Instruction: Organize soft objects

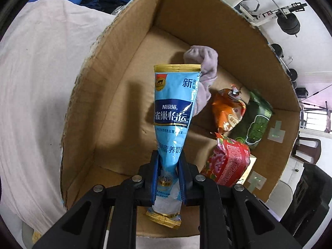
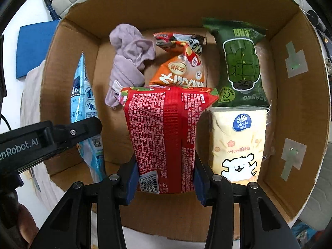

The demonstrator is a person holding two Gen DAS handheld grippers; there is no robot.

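The left claw [image 1: 168,166] pinches a blue Nestle powder sachet [image 1: 175,103] over an open brown cardboard box [image 1: 116,95]. The right claw [image 2: 165,178] clamps a red printed wipes pack [image 2: 164,132], a crumpled lilac cloth [image 2: 128,62] at its eleven o'clock.

Both claws: black plastic arms w/ silver pivot screws, blue pads; left claw [image 2: 94,124] has white "Robot.AI" lettering.

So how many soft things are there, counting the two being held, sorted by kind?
Snack or food packets: 4: blue pouch, red packet, orange bag, green bag
Tissue packs: 1: yellow tissue pack
Cloth items: 1: purple cloth
Total: 6
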